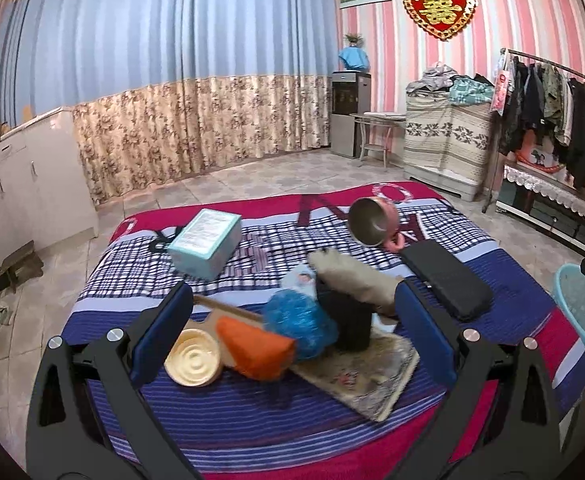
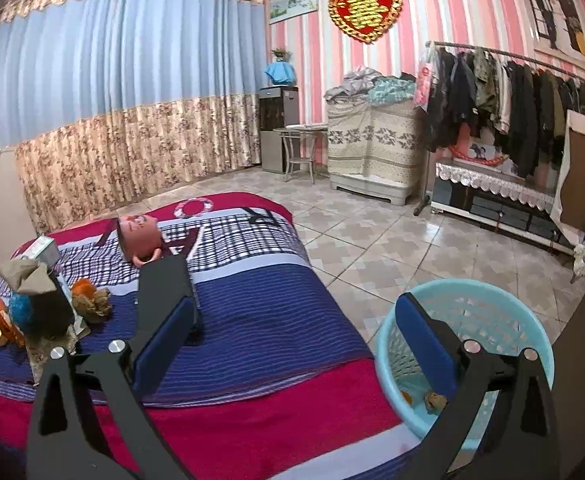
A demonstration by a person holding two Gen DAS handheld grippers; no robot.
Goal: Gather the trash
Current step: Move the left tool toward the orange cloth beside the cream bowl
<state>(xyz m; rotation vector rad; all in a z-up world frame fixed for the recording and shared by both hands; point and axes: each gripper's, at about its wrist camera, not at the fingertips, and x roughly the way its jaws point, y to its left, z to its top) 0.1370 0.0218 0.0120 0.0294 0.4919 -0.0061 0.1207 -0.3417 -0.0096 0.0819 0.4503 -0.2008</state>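
Trash on blanket: a crumpled brown and orange scrap (image 2: 92, 300) lies on the striped blanket (image 2: 260, 320), at 3 o'clock of the clutter pile, just beside it.
Handling: it looks light, soft and crushable; a pinch across its middle should do, with no risk of breakage.
Basket: the pale blue basket (image 2: 532, 344) stands on the floor at 3 o'clock of the blanket; two small scraps lie at its bottom.
Right gripper (image 2: 296, 340): jaws wide apart, empty, one finger over the basket.
Left gripper (image 1: 292, 312): jaws wide apart, holding nothing, flanking the orange piece (image 1: 258, 350) and blue puff (image 1: 300, 324).
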